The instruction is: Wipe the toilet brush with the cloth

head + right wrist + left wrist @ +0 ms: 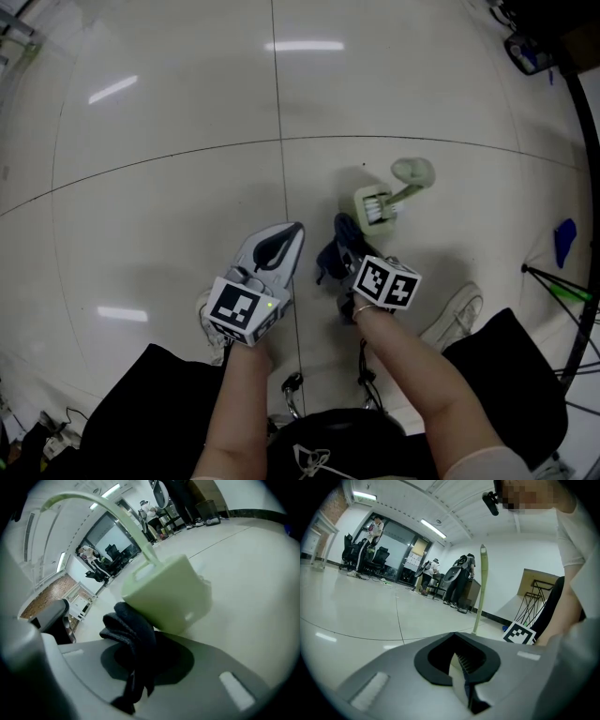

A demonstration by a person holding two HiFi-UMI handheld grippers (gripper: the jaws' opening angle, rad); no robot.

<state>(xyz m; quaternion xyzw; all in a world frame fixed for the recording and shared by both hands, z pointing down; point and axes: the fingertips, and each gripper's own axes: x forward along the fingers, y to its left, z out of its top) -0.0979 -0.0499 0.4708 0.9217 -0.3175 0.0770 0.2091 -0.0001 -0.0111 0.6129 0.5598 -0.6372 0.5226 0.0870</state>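
Note:
A pale green toilet brush holder [373, 206] stands on the white tiled floor, its brush handle [411, 175] arching up out of it. In the right gripper view the holder [168, 595] fills the centre, just beyond the jaws. My right gripper [342, 251] is shut on a dark blue cloth [335, 248], which hangs bunched right beside the holder; the cloth [133, 639] hides the fingertips. My left gripper [292, 231] hovers to the left of the cloth, jaws together with nothing between them. The brush handle [480, 592] rises ahead of it in the left gripper view.
The person's white shoes [457, 315] rest on the floor near both grippers. A black stand with a green rod [561, 286] and a blue object [563, 241] are at the right. Far off, people and office chairs [363, 550] line a glass wall.

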